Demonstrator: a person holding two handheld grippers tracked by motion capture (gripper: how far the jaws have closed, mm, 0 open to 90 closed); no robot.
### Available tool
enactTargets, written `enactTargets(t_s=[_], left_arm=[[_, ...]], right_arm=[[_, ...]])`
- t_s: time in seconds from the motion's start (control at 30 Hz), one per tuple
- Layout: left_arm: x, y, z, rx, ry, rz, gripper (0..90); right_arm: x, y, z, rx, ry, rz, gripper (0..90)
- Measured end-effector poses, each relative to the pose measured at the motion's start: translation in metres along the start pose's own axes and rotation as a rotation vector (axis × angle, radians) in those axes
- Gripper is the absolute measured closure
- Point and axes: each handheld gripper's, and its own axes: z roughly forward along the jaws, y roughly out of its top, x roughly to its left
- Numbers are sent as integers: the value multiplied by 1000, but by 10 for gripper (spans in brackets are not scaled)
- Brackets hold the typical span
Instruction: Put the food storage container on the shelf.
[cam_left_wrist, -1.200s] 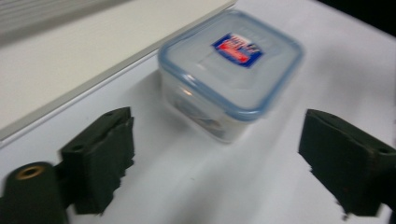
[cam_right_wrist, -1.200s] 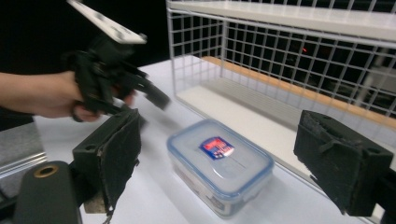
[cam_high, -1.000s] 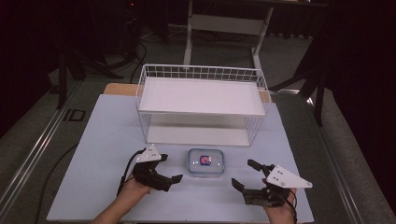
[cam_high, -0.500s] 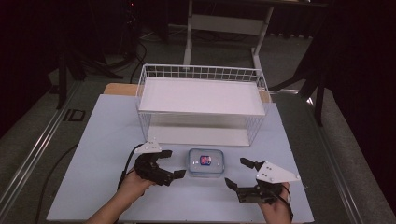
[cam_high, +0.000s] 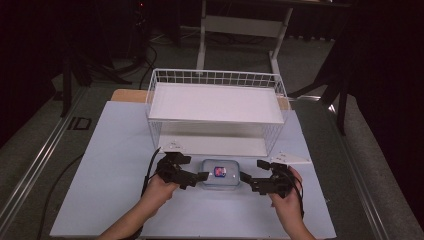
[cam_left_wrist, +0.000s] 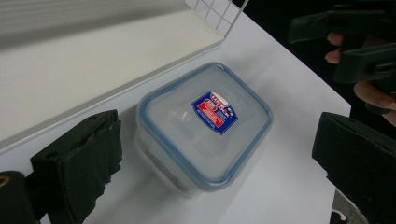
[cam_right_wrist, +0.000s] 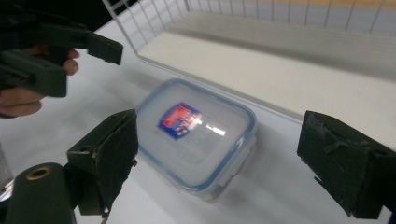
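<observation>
Room dark around edges, floor and far stands nearly lost in black; light falls from overhead onto pale blue-white tabletop (cam_high: 110, 165), brightest thing in high view. High view soft, grainy, fine detail smeared. White wire basket shelf (cam_high: 215, 102) casts faint shadow beneath. Small clear plastic lidded box with blue rim (cam_right_wrist: 196, 135) carries white glare streak beside label in right gripper view, soft shadow at near side. Black padded jaws close to both gripper cameras blurred, basket wires out of focus at top edge
</observation>
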Motion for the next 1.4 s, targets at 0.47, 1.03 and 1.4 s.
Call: enactTargets(t_s=[0.47, 1.03, 1.4], left_arm=[[25, -8, 37, 94, 1, -268, 45], [38, -19, 44, 138, -95, -390, 396], [24, -17, 38, 147, -46, -339, 468]], right_arm=[[-35, -8, 40, 200, 89, 418, 213], [-38, -18, 66, 294, 155, 551, 403], [-30, -20, 58, 280, 140, 558, 450]])
